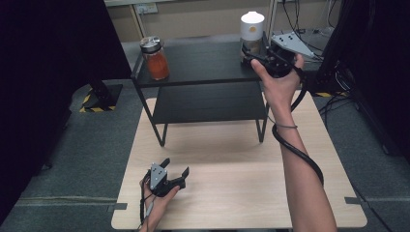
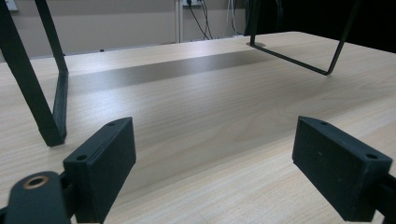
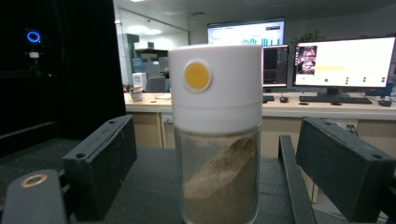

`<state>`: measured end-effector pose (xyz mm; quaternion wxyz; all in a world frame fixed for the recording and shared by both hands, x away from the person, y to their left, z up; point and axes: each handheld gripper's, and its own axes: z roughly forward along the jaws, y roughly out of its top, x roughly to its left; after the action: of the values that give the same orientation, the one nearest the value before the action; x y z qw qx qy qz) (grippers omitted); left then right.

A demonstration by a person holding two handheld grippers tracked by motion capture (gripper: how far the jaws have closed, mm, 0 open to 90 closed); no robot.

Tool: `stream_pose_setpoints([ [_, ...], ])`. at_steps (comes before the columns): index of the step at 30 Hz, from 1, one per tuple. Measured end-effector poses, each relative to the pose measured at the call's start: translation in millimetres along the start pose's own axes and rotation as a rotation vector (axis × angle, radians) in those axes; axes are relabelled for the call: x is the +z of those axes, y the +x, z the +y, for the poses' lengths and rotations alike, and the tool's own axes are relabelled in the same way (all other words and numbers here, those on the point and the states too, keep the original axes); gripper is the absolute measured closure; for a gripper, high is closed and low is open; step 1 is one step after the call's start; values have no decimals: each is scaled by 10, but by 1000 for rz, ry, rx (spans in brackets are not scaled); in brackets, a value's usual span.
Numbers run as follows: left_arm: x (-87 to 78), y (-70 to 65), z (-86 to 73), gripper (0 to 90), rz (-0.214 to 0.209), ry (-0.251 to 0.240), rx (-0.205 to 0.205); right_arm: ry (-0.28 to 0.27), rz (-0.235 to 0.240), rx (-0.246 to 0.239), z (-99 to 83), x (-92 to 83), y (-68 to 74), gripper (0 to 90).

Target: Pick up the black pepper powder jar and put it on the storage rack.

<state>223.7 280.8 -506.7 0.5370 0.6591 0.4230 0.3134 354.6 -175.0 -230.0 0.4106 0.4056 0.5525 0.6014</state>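
Fingers of the right gripper (image 3: 212, 172) stand spread, with a white-capped shaker (image 3: 215, 135) upright between them and a gap on each side, so neither finger presses on the glass. The shaker holds a slanted heap of brownish powder, and its white cap bears a round yellow dot. It stands on the top board of a black shelf rack (image 1: 203, 63) at the board's far right corner, where the high view shows the right gripper (image 1: 255, 57) held level against it. A jar of orange contents (image 1: 155, 59) with a metal lid stands at the board's far left corner, well apart. The left gripper (image 1: 175, 170) rests low over the wooden surface (image 1: 232, 188), its fingers spread around nothing.
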Motion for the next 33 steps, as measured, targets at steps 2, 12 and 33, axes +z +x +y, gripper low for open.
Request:
stream_pose_setpoints([
  [2,0,0,0,130,0,0,0,2,6,-1,-25,-27,-4,126],
  [12,-2,-4,-2,130,1,-1,0,-14,38,1,-113,-159,-1,127],
  [33,-1,-6,-2,130,2,-1,0,1,91,22,-401,-455,-51,127],
])
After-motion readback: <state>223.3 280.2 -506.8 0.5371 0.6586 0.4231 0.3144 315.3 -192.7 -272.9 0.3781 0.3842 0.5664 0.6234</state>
